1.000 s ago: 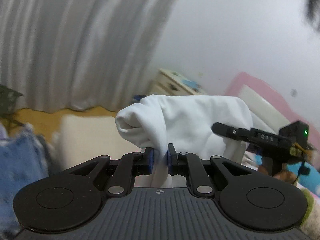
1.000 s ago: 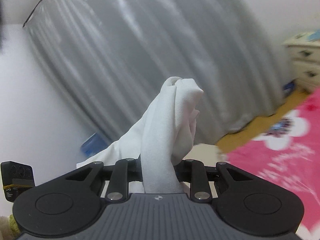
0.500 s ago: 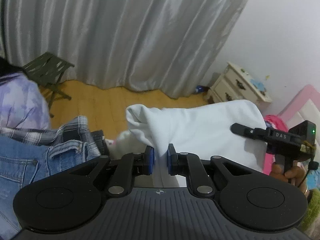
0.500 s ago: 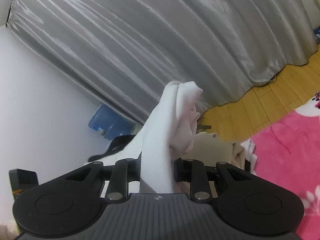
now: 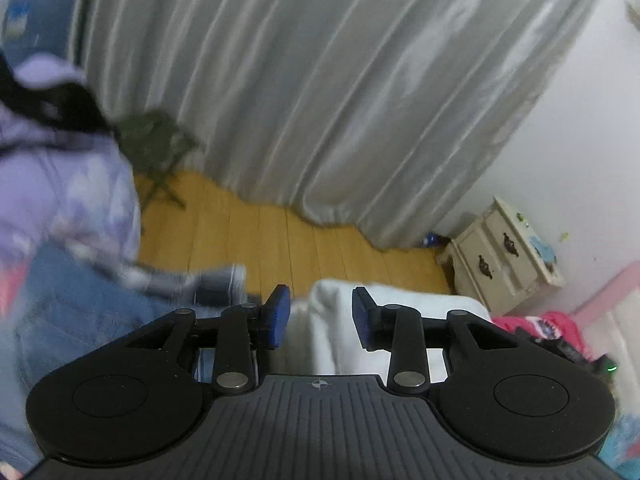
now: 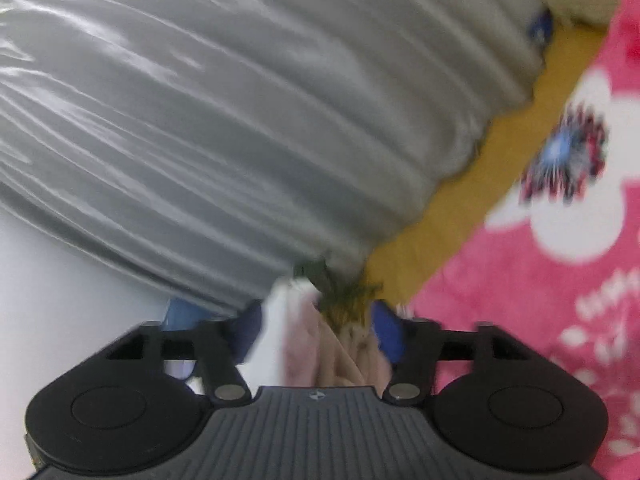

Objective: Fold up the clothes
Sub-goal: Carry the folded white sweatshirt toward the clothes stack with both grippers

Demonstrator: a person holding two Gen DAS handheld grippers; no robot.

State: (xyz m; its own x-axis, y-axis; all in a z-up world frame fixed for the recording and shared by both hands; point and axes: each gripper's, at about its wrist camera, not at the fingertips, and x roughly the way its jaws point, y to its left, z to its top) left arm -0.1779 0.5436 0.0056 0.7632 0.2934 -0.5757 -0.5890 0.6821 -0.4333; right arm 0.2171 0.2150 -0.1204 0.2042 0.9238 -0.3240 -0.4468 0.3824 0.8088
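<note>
In the left wrist view the white garment [image 5: 400, 304] lies low, just beyond my left gripper [image 5: 320, 316]. Its folded edge sits between the blue pads [image 5: 276, 314], which stand apart from it on the left side; the jaws are opening. In the blurred right wrist view, my right gripper [image 6: 318, 330] also has its jaws opening. A strip of the white garment [image 6: 272, 340] and some pinkish beige cloth [image 6: 344, 352] show between its pads [image 6: 386, 332], without being pinched. The rest of the garment is hidden under both grippers.
A grey curtain [image 5: 320, 100] hangs behind a wooden floor [image 5: 280, 240]. A person in a lilac top [image 5: 60, 184] sits at the left beside blue jeans [image 5: 80, 300] and a green folding stool [image 5: 156, 140]. A cream nightstand [image 5: 504, 256] stands right. A pink flowered blanket [image 6: 560, 260] fills the right.
Both grippers were shut on the raised white garment; now both sets of jaws stand apart and the cloth has dropped low. Both views have swung and moved downward.
</note>
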